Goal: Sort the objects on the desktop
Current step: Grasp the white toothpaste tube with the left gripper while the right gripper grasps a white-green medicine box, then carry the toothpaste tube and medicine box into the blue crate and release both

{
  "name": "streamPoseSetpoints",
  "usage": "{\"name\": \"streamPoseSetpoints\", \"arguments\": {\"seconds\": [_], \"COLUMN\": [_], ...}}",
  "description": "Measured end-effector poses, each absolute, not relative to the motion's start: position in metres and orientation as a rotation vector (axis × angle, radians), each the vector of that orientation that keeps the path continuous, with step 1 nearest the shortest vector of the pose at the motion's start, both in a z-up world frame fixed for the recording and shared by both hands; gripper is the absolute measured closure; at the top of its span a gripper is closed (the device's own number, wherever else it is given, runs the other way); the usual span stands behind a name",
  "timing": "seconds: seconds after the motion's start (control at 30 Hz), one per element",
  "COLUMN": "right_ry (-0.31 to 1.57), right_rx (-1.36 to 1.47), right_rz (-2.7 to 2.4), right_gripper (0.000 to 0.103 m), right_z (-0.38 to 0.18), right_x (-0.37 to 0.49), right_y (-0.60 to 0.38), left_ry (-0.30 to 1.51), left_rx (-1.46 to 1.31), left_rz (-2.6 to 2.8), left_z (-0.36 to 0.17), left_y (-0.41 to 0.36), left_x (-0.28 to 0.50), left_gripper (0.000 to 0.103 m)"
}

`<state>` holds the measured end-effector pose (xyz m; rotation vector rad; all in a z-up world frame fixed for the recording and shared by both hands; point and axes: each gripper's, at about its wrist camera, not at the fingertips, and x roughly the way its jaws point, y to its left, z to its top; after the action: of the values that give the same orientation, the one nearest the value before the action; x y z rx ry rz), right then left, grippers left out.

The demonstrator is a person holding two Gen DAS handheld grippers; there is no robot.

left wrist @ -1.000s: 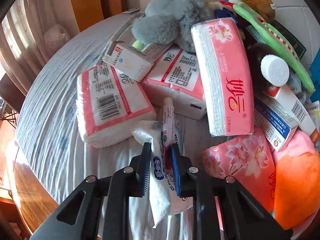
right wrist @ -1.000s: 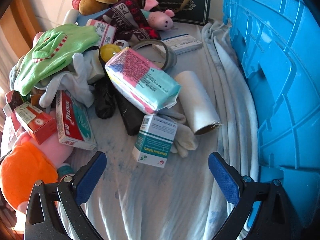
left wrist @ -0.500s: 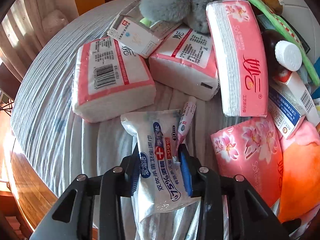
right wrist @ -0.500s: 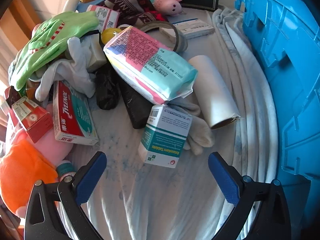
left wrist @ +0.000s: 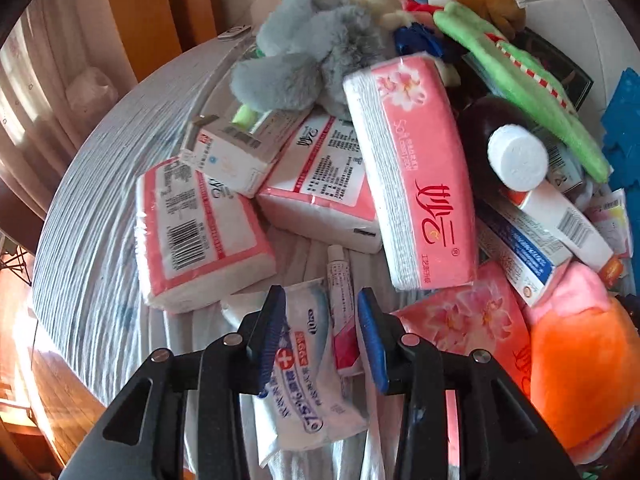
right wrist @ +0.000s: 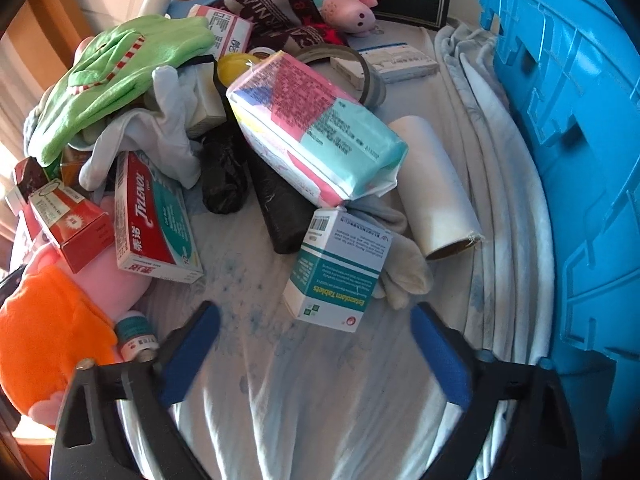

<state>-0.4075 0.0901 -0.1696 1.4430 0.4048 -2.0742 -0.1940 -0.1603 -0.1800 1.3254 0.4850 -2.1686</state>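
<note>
My left gripper (left wrist: 322, 332) has opened partway around a white wet-wipes packet (left wrist: 310, 364) and a small ointment tube (left wrist: 340, 296), which lie on the cloth between its fingers; whether the pads touch them I cannot tell. Pink tissue packs (left wrist: 420, 184) lie just beyond. My right gripper (right wrist: 316, 344) is wide open and empty above the cloth, just short of a teal-and-white tablet box (right wrist: 338, 272). A blue crate (right wrist: 572, 152) stands to its right.
Plush toys (left wrist: 316, 48), a green glove (right wrist: 116, 68), a Tylenol box (right wrist: 150, 220), a red box (right wrist: 70, 224), a pink-and-teal packet (right wrist: 316, 132), a paper roll (right wrist: 436, 188), a brown bottle (left wrist: 508, 144) and an orange plush (left wrist: 580, 376) crowd the table. The table edge (left wrist: 68, 280) curves left.
My left gripper's fingers have spread wider, and the wipes packet and tube have settled onto the cloth. My right gripper has moved closer to the tablet box.
</note>
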Motion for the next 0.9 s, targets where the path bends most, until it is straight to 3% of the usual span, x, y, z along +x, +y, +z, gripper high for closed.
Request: {"name": "streamPoseSetpoints", "arguments": {"seconds": [0.07, 0.13, 0.23, 0.3, 0.5, 0.53, 0.57, 0.77, 0.9], "right_ry": [0.399, 0.385, 0.39, 0.382, 0.377, 0.379, 0.379, 0.432, 0.396], "right_rx": [1.447, 1.453, 1.448, 1.457, 1.486, 1.496, 1.498, 1.471, 1.32], "right_rz": [-2.072, -2.066, -2.072, -2.068, -2.1, -2.103, -2.112, -2.134, -2.156], "right_gripper": [0.028, 0.028, 0.036, 0.046, 0.047, 0.058, 0.061, 0.066, 0.066], "right_z": [-0.169, -0.167, -0.166, -0.169, -0.185, -0.188, -0.19, -0.184, -0.133], "right_x": [-0.407, -0.409, -0.412, -0.412, -0.431, -0.434, -0.436, -0.434, -0.412], "right_y": [0.09, 0.094, 0.09, 0.094, 0.09, 0.09, 0.09, 0.093, 0.096], "left_ry": [0.491, 0.487, 0.562, 0.56, 0.541, 0.55, 0.552, 0.569, 0.514], "left_rx": [1.372, 1.399, 1.383, 1.373, 1.308, 1.29, 1.272, 1.184, 1.1], "left_rz": [-2.162, -2.136, -2.164, -2.175, -2.226, -2.233, -2.241, -2.255, -2.321], "left_z": [-0.198, -0.208, -0.211, -0.208, -0.18, -0.174, -0.167, -0.13, -0.097], "left_y": [-0.161, -0.162, -0.166, -0.162, -0.15, -0.149, -0.148, -0.147, -0.156], "left_x": [-0.204, -0.212, -0.213, -0.213, -0.197, -0.194, -0.19, -0.174, -0.169], "left_gripper": [0.066, 0.067, 0.089, 0.089, 0.089, 0.089, 0.089, 0.089, 0.089]}}
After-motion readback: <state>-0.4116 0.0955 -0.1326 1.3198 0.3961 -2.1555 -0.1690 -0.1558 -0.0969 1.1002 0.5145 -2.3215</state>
